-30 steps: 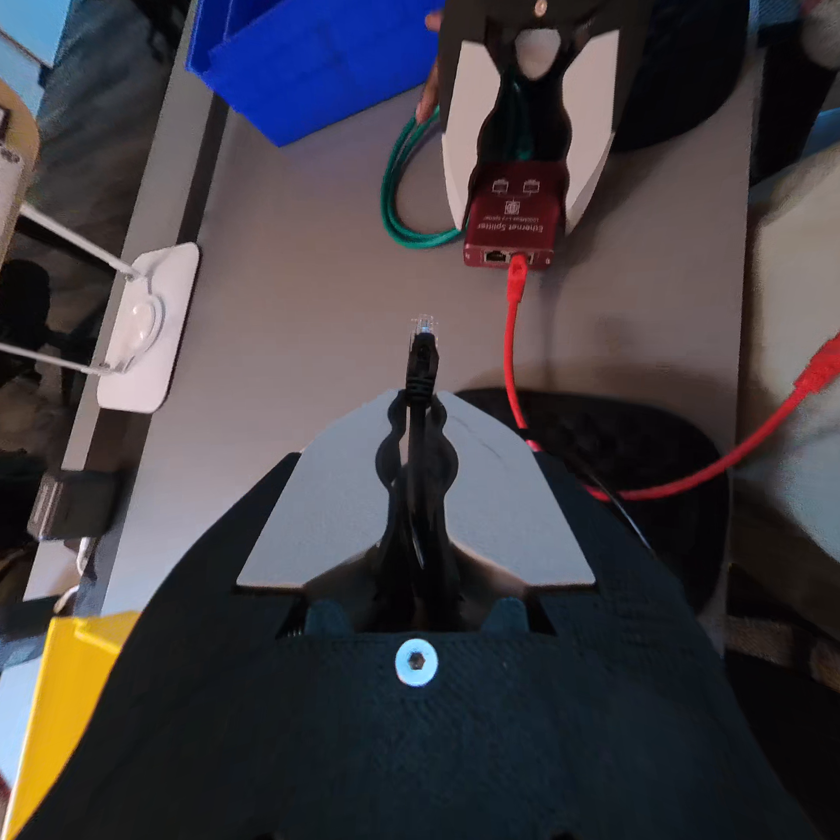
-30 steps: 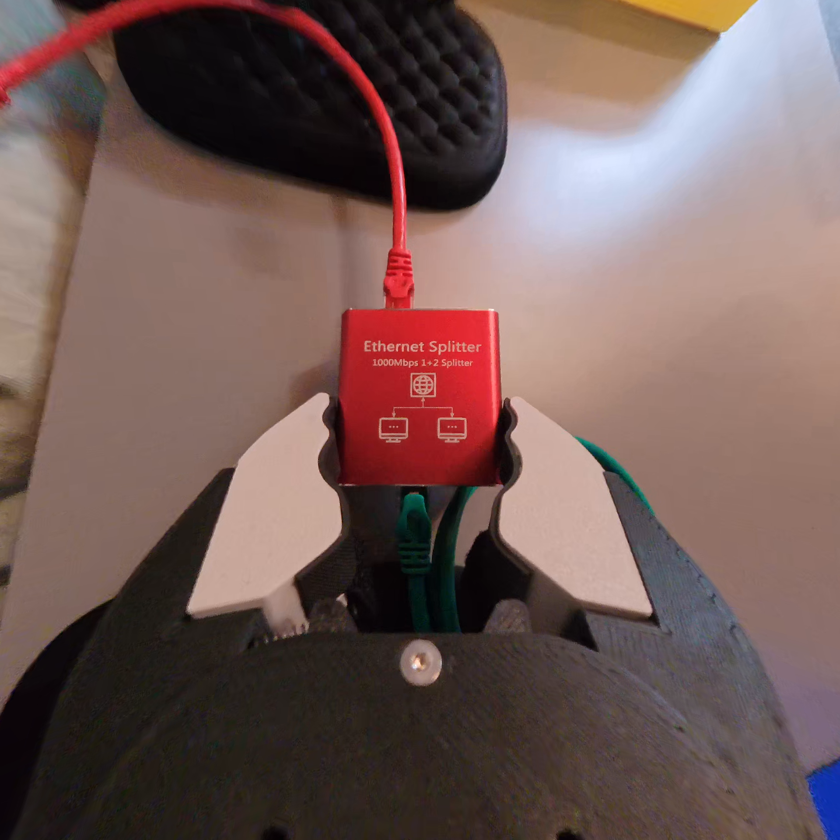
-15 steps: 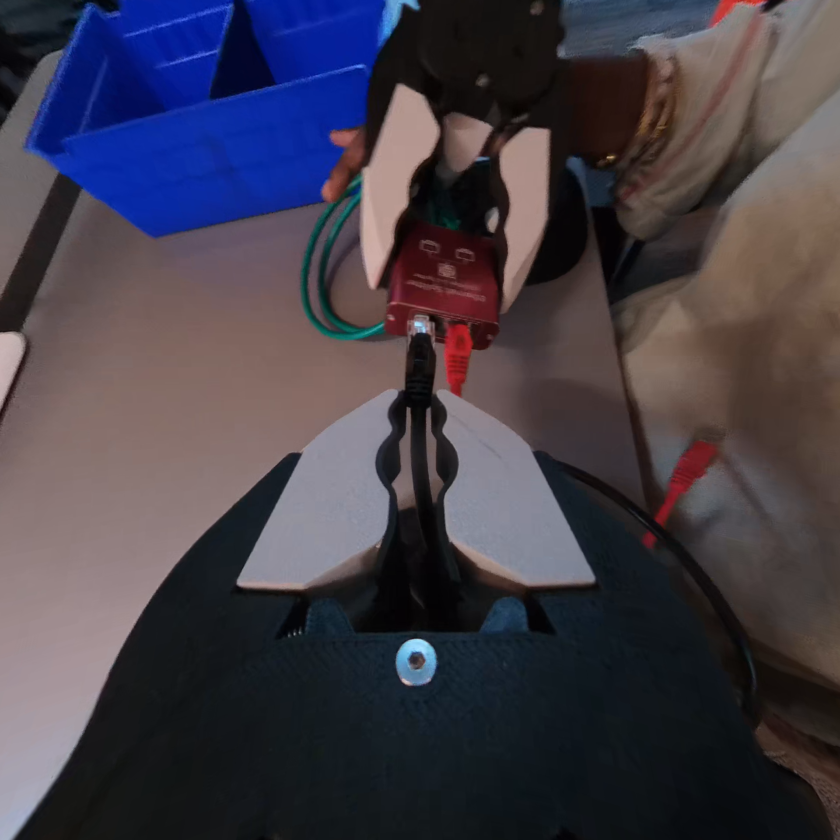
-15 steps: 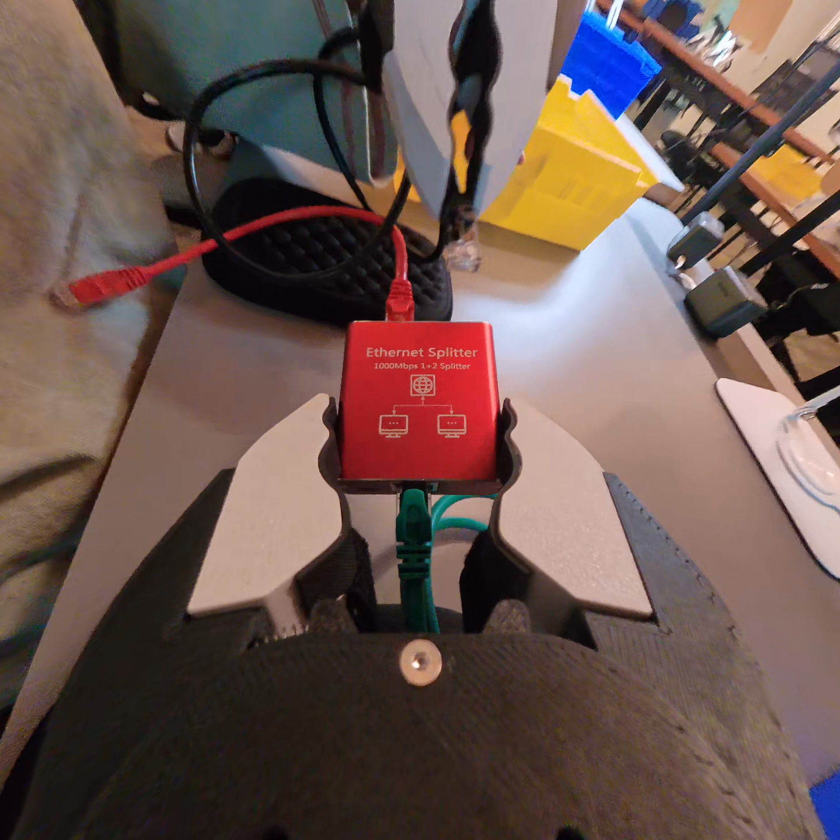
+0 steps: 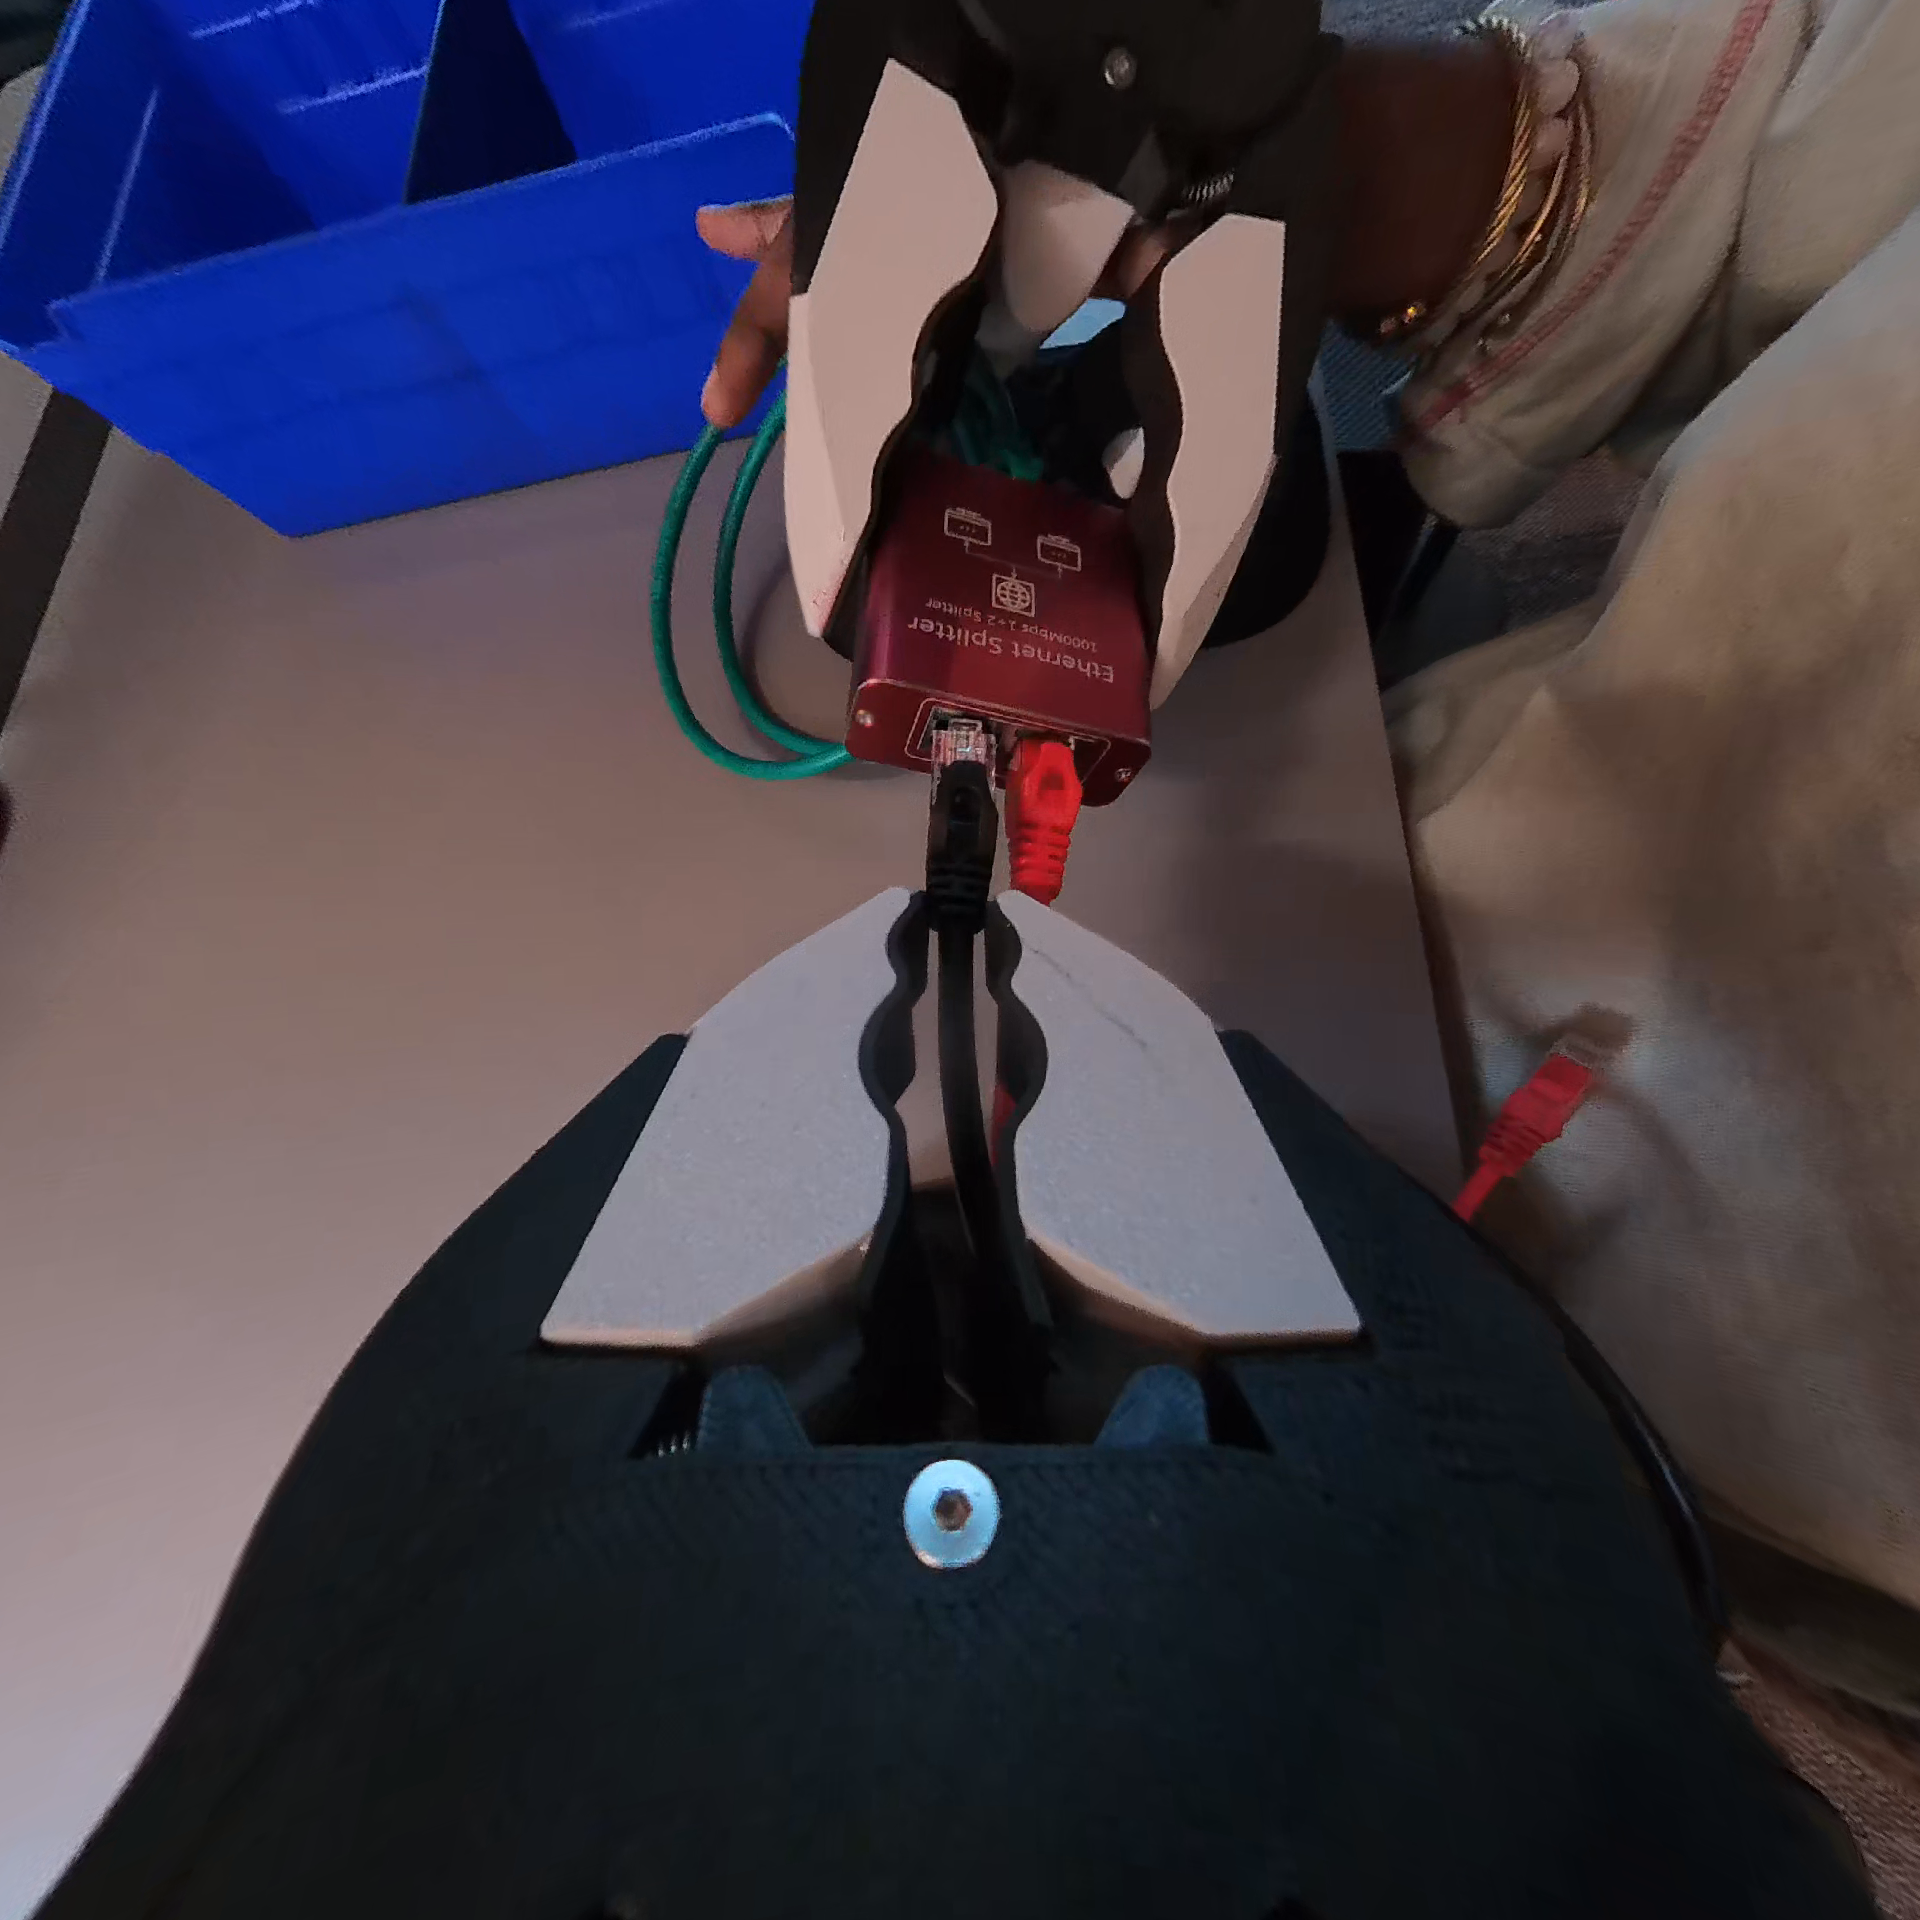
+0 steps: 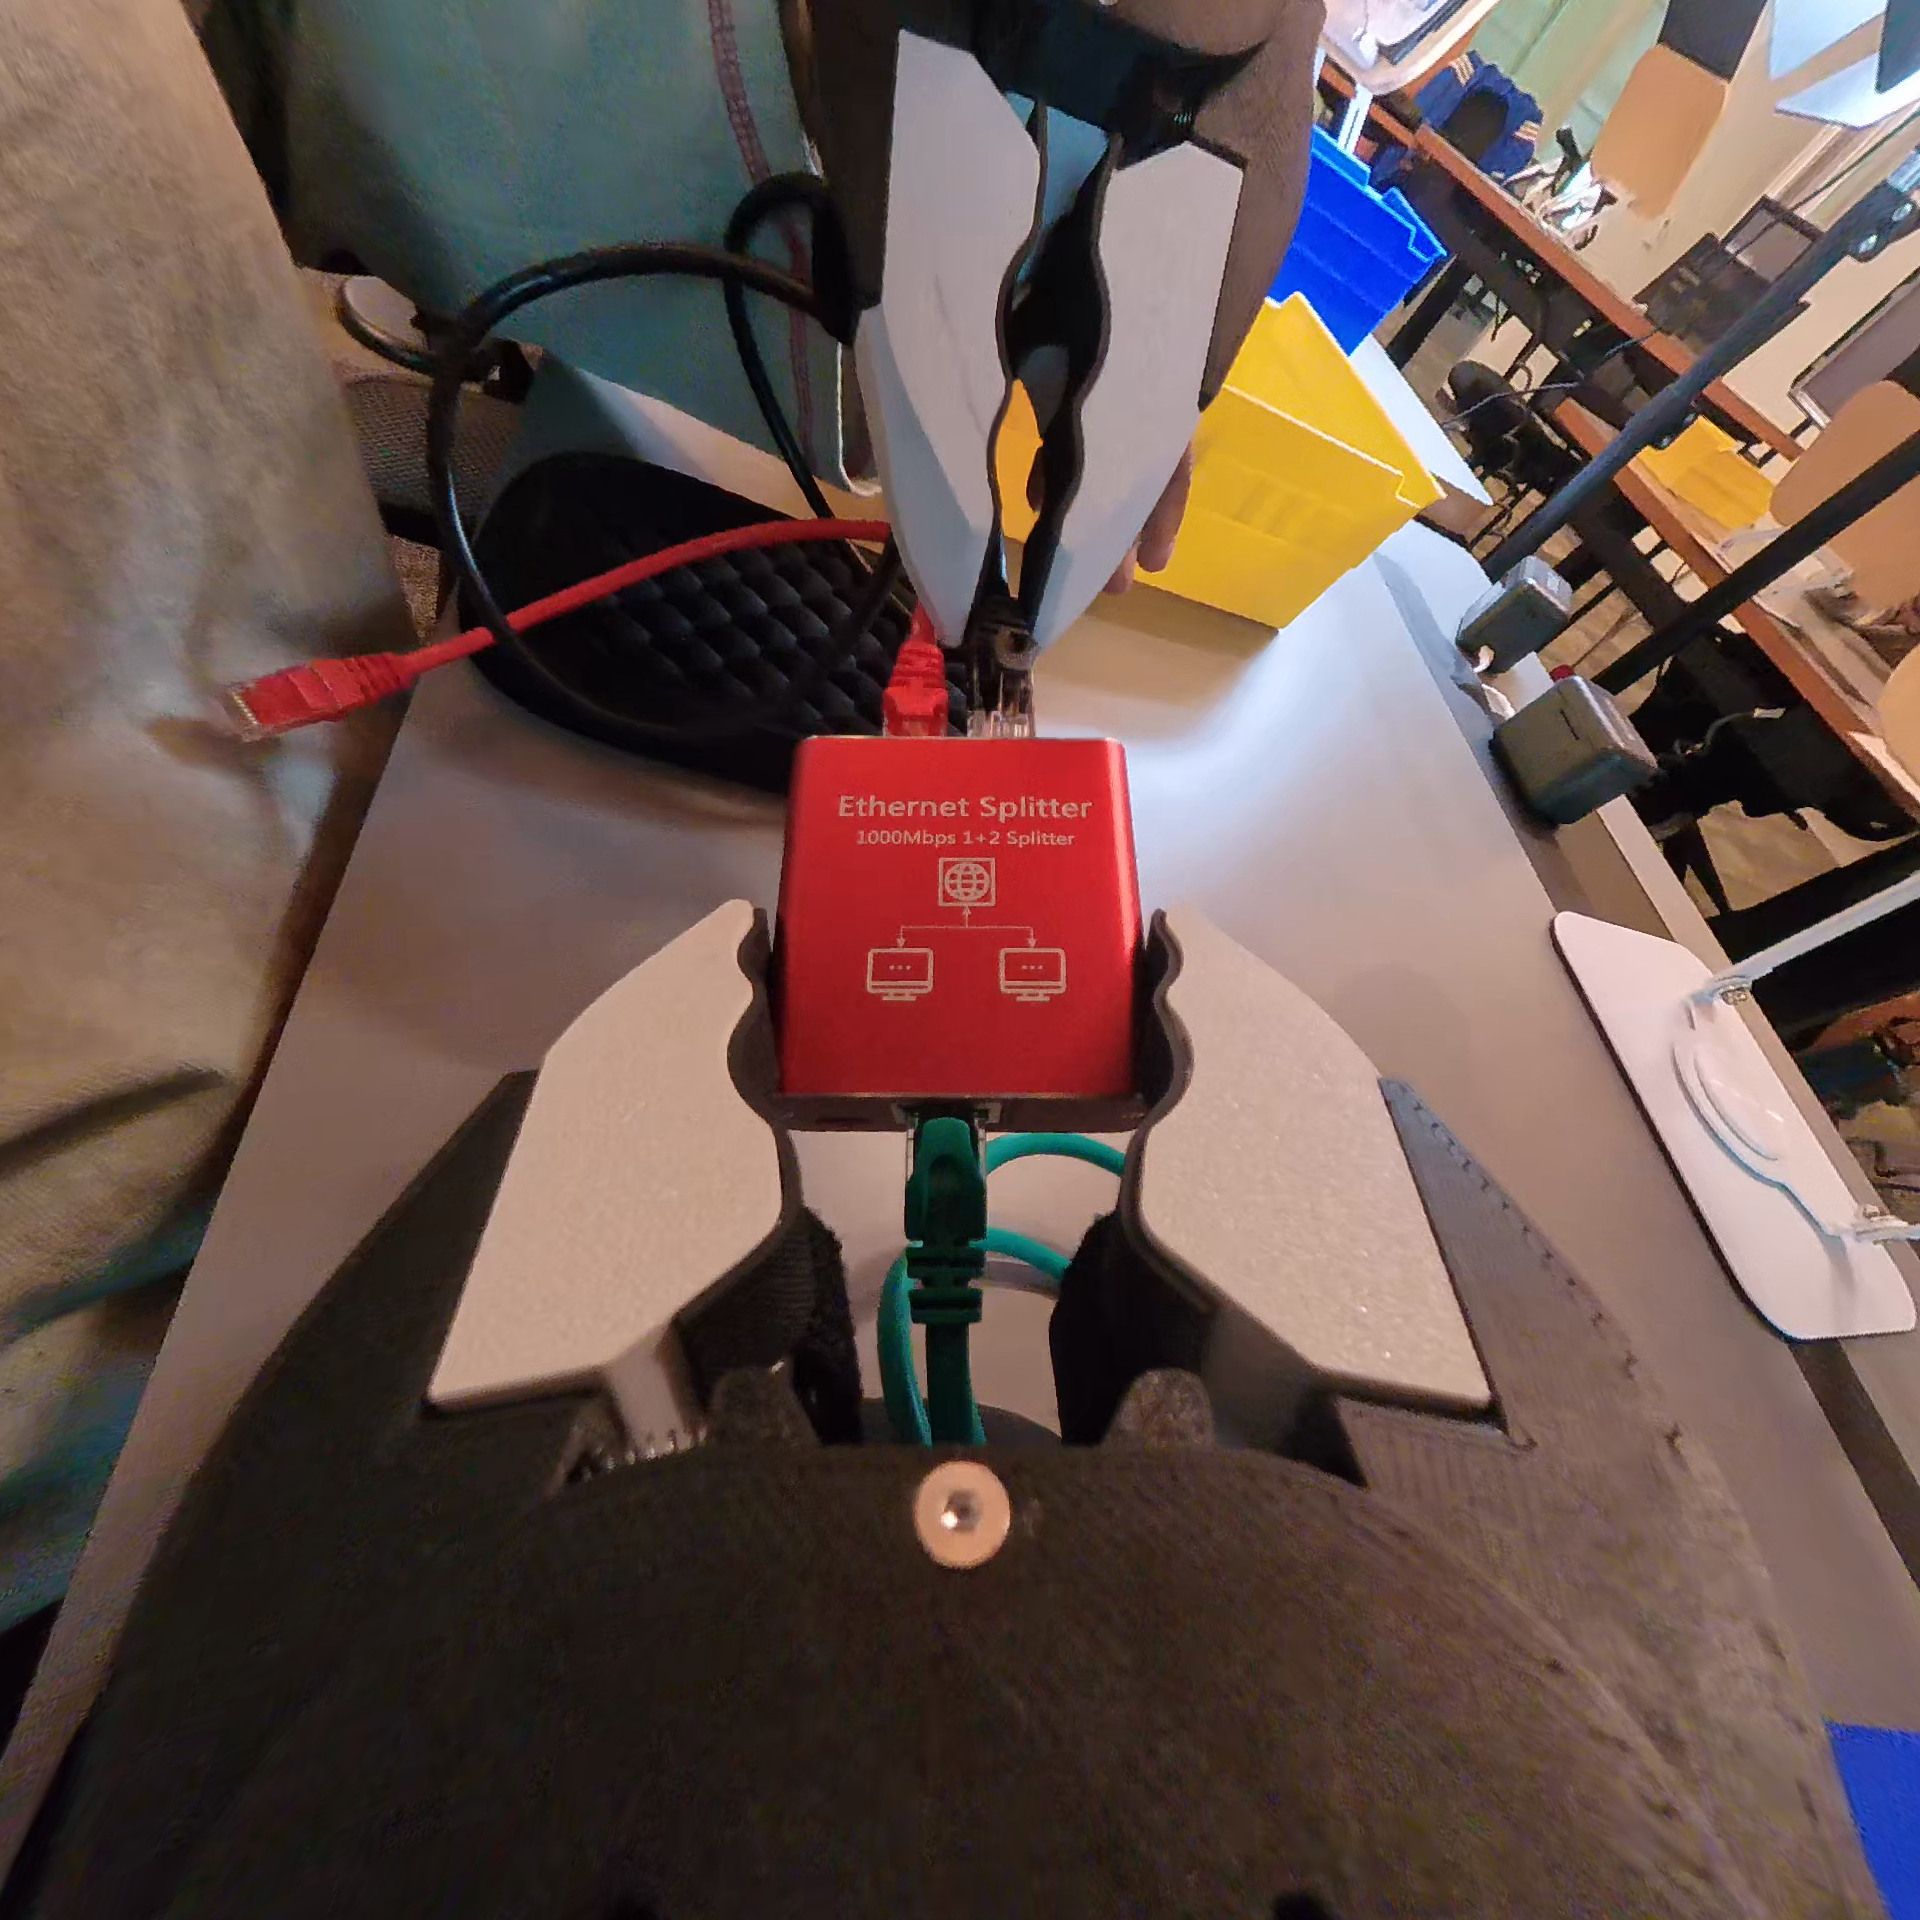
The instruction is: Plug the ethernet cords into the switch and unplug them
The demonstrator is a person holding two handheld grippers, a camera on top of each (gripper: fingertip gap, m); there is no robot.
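Splitter: red metal box (image 6: 961, 914), rigid, slick-sided, pinched between right gripper (image 6: 956, 997) fingers.
Black plug: clear tip (image 5: 961, 746) at the empty port, just ahead of left gripper (image 5: 956, 914) fingers, which pinch its boot; latch likely fragile.
Neighbours: red plug (image 5: 1042, 821) seated alongside; green cord (image 6: 943, 1226) behind.

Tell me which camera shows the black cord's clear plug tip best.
The left wrist view: the black cord's plug tip faces the camera, at the open port of the red switch, beside the red plug. The right wrist view shows only a sliver of it past the switch's far edge.
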